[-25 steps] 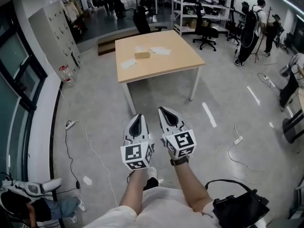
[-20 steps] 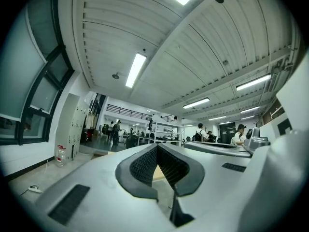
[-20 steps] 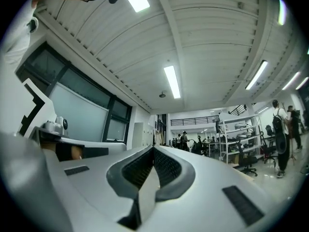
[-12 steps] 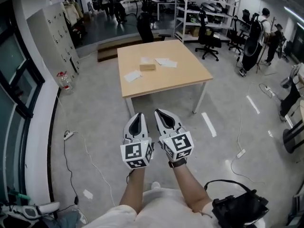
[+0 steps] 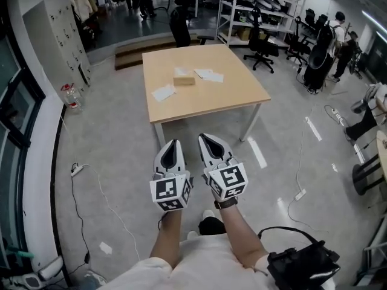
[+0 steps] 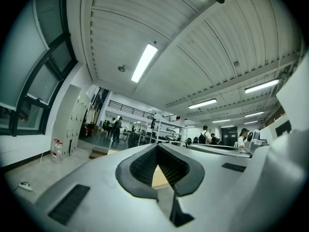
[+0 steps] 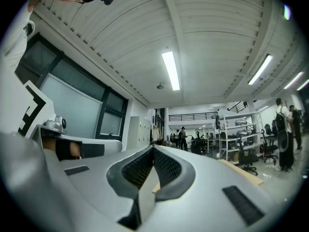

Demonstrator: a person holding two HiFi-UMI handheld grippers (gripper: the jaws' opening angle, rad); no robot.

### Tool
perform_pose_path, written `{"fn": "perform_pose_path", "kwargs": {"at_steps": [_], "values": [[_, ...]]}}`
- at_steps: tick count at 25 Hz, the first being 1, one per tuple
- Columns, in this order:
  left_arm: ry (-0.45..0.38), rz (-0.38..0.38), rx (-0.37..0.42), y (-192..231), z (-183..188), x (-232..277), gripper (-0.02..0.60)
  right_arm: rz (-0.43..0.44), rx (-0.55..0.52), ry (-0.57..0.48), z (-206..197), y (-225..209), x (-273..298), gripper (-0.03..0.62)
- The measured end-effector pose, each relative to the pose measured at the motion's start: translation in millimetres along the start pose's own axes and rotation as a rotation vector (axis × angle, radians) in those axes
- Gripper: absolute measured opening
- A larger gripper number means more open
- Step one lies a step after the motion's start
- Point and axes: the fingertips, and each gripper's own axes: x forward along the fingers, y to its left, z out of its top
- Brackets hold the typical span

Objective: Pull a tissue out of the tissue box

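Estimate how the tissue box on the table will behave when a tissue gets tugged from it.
The tissue box looks small and cardboard-like, so probably light; it may lift or slide with the tug. It sits loose on the smooth table, with nothing visibly bracing it. It lies low and flat, so tipping seems unlikely.
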Motion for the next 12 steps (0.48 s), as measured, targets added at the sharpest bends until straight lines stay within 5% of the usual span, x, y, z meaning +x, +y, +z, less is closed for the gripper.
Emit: {"fn": "perform_pose_path", "kwargs": {"at_steps": [12], "values": [[0.042, 0.011, 0.024, 30, -15, 120, 0.0, -0.012, -0.018, -0.027, -10, -76, 99, 0.003]]}}
